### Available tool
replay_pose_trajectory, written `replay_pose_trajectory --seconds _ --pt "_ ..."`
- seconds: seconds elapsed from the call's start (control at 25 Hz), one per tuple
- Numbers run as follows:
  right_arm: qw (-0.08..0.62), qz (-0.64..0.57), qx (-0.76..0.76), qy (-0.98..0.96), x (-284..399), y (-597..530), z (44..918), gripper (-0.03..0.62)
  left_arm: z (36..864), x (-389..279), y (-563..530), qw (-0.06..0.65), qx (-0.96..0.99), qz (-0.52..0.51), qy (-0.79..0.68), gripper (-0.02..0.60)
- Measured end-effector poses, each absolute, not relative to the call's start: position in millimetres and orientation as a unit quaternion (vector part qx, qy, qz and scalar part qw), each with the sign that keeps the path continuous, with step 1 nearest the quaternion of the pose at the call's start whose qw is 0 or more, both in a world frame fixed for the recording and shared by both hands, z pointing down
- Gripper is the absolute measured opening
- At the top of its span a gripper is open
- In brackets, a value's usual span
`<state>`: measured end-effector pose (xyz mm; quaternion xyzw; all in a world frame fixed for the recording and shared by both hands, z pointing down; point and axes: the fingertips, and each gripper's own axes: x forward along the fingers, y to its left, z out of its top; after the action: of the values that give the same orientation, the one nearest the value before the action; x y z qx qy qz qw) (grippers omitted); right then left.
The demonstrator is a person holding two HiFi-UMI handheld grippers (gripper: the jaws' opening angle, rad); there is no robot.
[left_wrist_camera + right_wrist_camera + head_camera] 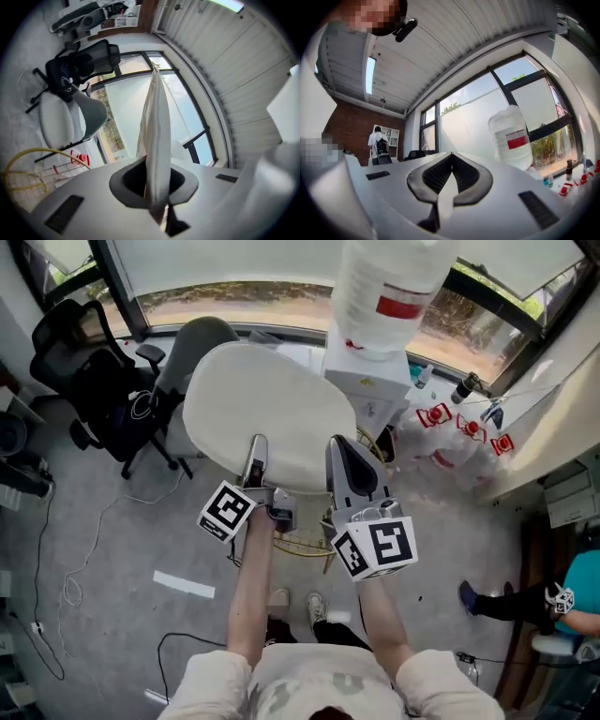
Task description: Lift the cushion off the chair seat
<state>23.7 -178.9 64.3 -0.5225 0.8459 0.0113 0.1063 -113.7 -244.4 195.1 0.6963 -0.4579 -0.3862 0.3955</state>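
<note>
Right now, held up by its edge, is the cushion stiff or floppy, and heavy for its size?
Probably fairly stiff: the cushion juts out flat although the left tool and right tool pinch only its near rim. Likely light: two thin edge grips carry it. It might slip out if jerked.

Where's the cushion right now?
Centre of the head view: the cushion is held up with its near edge clamped in the left gripper, the water dispenser just to its right.
</note>
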Motion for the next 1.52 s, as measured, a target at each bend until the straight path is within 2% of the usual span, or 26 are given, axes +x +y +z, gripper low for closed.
replay_pose_trajectory --seconds 0.16,0.4,0.68,0.76,0.88,1.52 --pt "0.14 0.051 -0.521 0.841 19.2 -159.6 2.8 0.017 100.0 -114.9 -233.8 0.316 0.74 -0.354 -0.476 0.041" --pt "0.18 0.072 -0.547 0.814 22.7 -128.1 -46.6 0.017 -13.0 -106.5 -193.5 0.062 0.777 -0.249 -0.574 0.041" --pt "0.155 0.085 -0.585 0.792 45.7 -108.9 -39.5 0.017 -70.0 -75.7 -118.3 -0.218 0.729 -0.087 -0.642 0.041" --pt "0.134 0.084 -0.602 0.783 53.6 -110.2 -23.5 0.017 -72.9 -63.0 -103.9 -0.275 0.713 -0.046 -0.643 0.041" --pt "0.109 0.086 -0.609 0.781 56.0 -112.8 -5.2 0.017 -64.5 -54.1 -93.2 -0.288 0.711 -0.041 -0.64 0.043" --pt "0.104 0.104 -0.63 0.762 82.0 -90.2 -0.8 0.017 -50.2 -40.2 -81.2 -0.25 0.74 -0.067 -0.621 0.043"
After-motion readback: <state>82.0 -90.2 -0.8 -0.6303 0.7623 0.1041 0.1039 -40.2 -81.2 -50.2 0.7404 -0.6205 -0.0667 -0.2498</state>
